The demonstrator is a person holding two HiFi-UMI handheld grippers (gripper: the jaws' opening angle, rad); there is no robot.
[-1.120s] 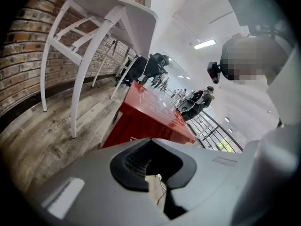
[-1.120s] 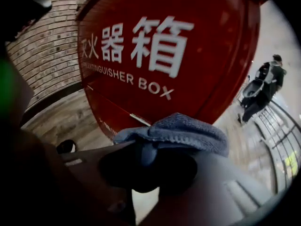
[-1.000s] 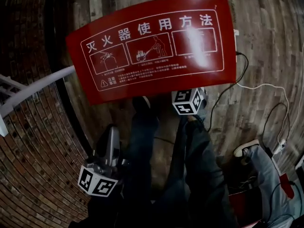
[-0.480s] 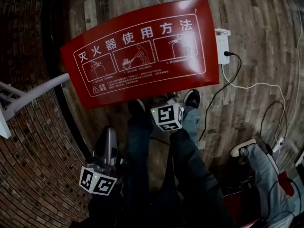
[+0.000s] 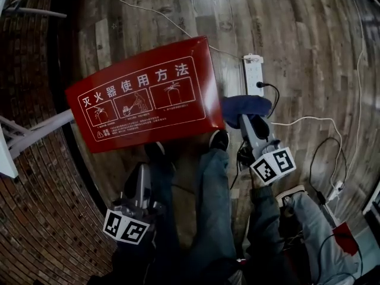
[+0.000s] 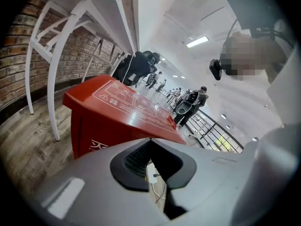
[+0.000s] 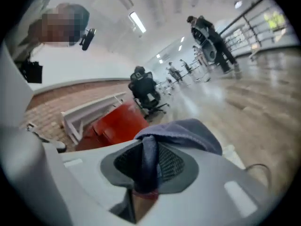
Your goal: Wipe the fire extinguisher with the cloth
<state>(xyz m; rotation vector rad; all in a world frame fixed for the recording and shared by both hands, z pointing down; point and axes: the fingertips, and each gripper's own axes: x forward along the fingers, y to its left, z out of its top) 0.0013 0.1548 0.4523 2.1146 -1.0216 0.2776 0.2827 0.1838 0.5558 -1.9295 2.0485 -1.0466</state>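
Observation:
A red fire-extinguisher box [image 5: 142,97] with a white-printed instruction lid stands on the wooden floor; no extinguisher cylinder shows. The box also appears in the left gripper view [image 6: 117,112] and, smaller, in the right gripper view [image 7: 117,124]. My right gripper [image 5: 244,119] is just off the box's right edge, shut on a dark blue cloth [image 5: 246,105]. The cloth [image 7: 183,133] bunches over the jaw tips, with a fold pinched between the pads. My left gripper [image 5: 141,174] hangs low at the left, nearer than the box, its jaw tips together with nothing between them [image 6: 150,142].
A white power strip [image 5: 253,73] with a black plug and trailing cables [image 5: 314,120] lies right of the box. A white metal frame [image 5: 35,132] and a brick wall [image 5: 35,206] stand at the left. My shoe [image 5: 219,140] is by the box; another person's shoe [image 5: 295,192] is at the right.
The right gripper swung from the box's near edge out to its right side, and the blue cloth now shows in its jaws. The view shifted, so the box sits further left. The left gripper barely shifted.

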